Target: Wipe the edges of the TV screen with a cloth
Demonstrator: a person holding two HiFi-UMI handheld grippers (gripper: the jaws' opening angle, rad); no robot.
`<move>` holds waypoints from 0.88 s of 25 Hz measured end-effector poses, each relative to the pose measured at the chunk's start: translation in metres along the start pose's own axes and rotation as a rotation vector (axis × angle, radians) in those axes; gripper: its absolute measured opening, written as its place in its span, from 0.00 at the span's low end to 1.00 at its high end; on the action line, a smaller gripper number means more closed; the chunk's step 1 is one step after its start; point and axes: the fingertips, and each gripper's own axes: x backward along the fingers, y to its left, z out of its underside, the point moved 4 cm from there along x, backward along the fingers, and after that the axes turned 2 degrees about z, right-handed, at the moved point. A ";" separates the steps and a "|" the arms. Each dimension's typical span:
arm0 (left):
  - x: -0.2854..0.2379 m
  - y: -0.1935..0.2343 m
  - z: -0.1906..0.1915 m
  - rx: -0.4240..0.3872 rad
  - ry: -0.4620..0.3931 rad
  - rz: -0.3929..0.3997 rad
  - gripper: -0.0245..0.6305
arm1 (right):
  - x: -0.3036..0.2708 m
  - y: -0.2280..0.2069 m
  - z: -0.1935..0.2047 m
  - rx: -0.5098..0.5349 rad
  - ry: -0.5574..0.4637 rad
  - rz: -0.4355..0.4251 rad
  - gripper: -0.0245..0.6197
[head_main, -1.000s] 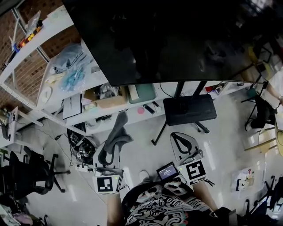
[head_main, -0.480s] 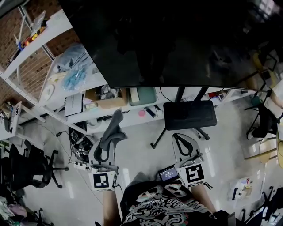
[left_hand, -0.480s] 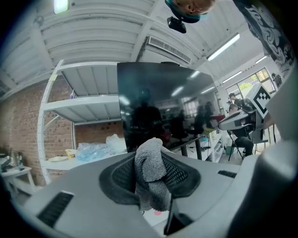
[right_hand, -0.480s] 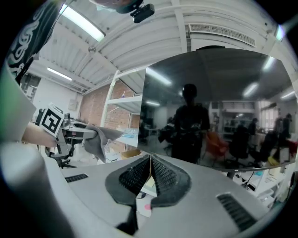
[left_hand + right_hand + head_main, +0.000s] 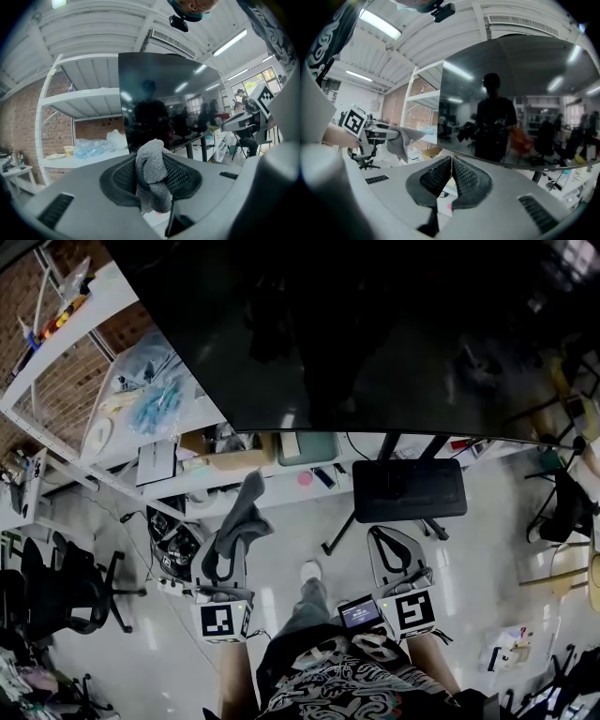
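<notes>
The large dark TV screen point(image 5: 375, 324) fills the top of the head view; it also stands ahead in the left gripper view point(image 5: 159, 103) and the right gripper view point(image 5: 525, 103). My left gripper point(image 5: 232, 545) is shut on a grey cloth point(image 5: 246, 512), which sticks up between its pads point(image 5: 151, 178) and hangs below the screen's lower left corner. The cloth shows at the left of the right gripper view point(image 5: 401, 140). My right gripper point(image 5: 394, 542) is shut with nothing in it, pads together point(image 5: 451, 176), below the screen's bottom edge near the TV stand base point(image 5: 409, 490).
White shelving point(image 5: 112, 427) with plastic bags, boxes and clutter stands left of the TV. Black office chairs point(image 5: 56, 587) sit at the far left and another point(image 5: 562, 498) at the right. My foot point(image 5: 309, 571) is on the pale floor between the grippers.
The view has shifted closer to the TV; both grippers have risen slightly toward the screen's bottom edge, the cloth still held. A foot has stepped forward.
</notes>
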 end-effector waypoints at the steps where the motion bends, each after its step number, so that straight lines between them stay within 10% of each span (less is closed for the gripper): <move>1: -0.008 0.002 0.001 -0.001 -0.005 0.004 0.23 | -0.009 -0.001 0.000 0.004 -0.002 -0.002 0.08; 22: -0.156 0.081 0.017 0.073 -0.130 0.199 0.23 | -0.197 0.010 -0.022 0.223 0.068 -0.048 0.08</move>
